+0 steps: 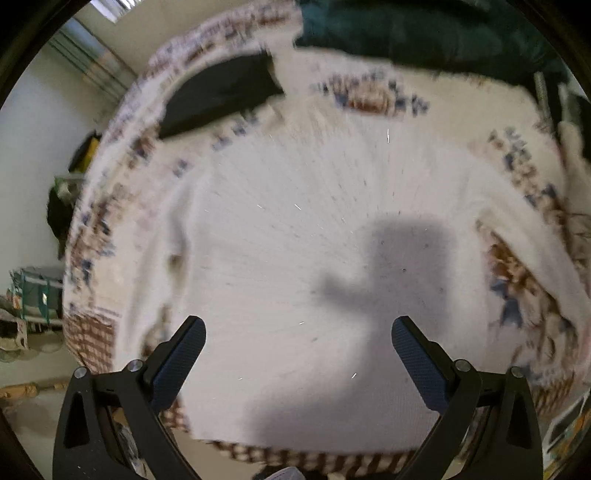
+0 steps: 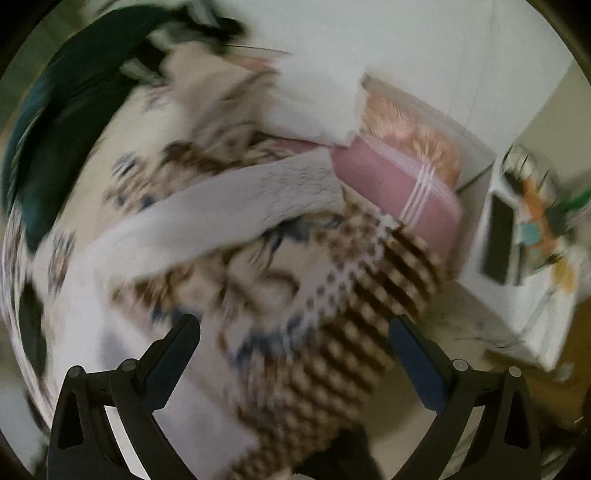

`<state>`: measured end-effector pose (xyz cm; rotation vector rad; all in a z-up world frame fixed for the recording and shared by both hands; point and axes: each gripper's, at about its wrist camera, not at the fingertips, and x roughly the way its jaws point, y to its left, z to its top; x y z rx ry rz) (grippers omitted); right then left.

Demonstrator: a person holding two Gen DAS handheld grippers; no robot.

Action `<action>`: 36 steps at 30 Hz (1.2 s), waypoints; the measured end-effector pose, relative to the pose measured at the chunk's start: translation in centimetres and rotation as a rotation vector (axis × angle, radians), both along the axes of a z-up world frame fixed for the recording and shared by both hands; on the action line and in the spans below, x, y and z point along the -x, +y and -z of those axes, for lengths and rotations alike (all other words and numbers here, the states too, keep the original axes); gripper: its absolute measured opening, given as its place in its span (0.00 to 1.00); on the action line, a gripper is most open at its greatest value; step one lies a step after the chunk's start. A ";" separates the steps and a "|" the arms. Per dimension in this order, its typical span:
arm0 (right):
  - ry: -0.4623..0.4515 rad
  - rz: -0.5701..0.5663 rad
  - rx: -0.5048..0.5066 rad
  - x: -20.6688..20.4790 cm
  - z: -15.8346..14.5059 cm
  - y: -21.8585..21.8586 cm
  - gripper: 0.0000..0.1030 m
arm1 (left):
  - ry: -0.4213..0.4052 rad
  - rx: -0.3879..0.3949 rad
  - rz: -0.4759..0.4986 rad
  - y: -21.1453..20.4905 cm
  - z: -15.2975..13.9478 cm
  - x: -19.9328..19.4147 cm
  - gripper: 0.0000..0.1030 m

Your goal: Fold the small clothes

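A white knitted garment (image 1: 295,258) lies spread flat on a patterned bedspread (image 1: 369,96). My left gripper (image 1: 298,332) hovers open and empty above the garment's near part; its shadow falls on the cloth. One white sleeve (image 2: 207,210) stretches across the bedspread (image 2: 258,280) in the right wrist view. My right gripper (image 2: 293,328) is open and empty above the bed's checked edge (image 2: 354,354), to the right of the garment. Both views are motion-blurred.
A black cloth (image 1: 221,96) lies at the far left of the bed and a dark teal garment (image 1: 424,33) at the far end. A pink pillow (image 2: 399,184) sits at the bed's head. A white side table (image 2: 524,266) with clutter stands to the right.
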<state>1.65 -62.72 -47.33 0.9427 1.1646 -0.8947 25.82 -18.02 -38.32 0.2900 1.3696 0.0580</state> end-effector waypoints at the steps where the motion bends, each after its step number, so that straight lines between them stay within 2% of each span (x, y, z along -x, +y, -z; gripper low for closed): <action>1: -0.011 0.035 -0.008 -0.1 2.1 -1.6 0.98 | 0.020 -0.007 -0.010 -0.3 1.5 -0.7 1.00; 5: -0.064 0.201 -0.090 -1.0 9.5 -6.1 0.89 | 0.069 -0.040 -0.065 -0.9 7.7 -3.1 1.00; 8: -0.134 0.295 -0.129 -1.7 13.3 -7.8 0.69 | 0.099 -0.042 -0.113 -0.9 10.6 -4.4 1.00; 10: -0.162 0.332 -0.076 -2.4 13.8 -8.1 0.54 | 0.105 -0.049 -0.130 -0.9 12.1 -5.3 1.00; 12: -0.189 0.360 -0.010 -3.1 13.4 -8.2 0.20 | 0.103 -0.036 -0.135 -0.5 12.9 -5.5 1.00; 13: -0.194 0.362 0.019 -3.5 13.0 -8.2 0.10 | 0.099 -0.031 -0.134 -0.5 13.1 -5.8 1.00; 16: -0.200 0.323 0.107 -5.6 10.7 -7.2 0.08 | 0.074 -0.007 -0.127 0.7 13.2 -5.8 1.00; 20: -0.217 0.147 0.204 -11.1 5.2 -3.7 0.07 | 0.024 0.012 -0.136 3.4 11.8 -5.5 1.00; 23: -0.254 -0.026 0.254 -16.4 0.6 1.0 0.07 | -0.014 0.032 -0.170 6.7 10.4 -5.2 1.00; 24: -0.277 -0.096 0.260 -18.2 -1.3 3.3 0.07 | -0.023 0.036 -0.182 7.6 10.0 -5.3 1.00; 28: -0.335 -0.344 0.263 -26.3 -5.5 13.5 0.07 | -0.043 0.047 -0.244 13.0 9.0 -5.6 1.00; 30: -0.360 -0.472 0.257 -30.5 -6.5 19.8 0.07 | -0.056 0.044 -0.279 16.2 8.5 -5.8 1.00; 32: -0.370 -0.584 0.243 -34.1 -5.9 26.3 0.07 | -0.076 0.035 -0.307 19.1 8.3 -6.2 1.00; 36: -0.357 -0.802 0.214 -40.4 -2.3 40.3 0.07 | -0.101 0.016 -0.360 25.0 8.6 -6.1 1.00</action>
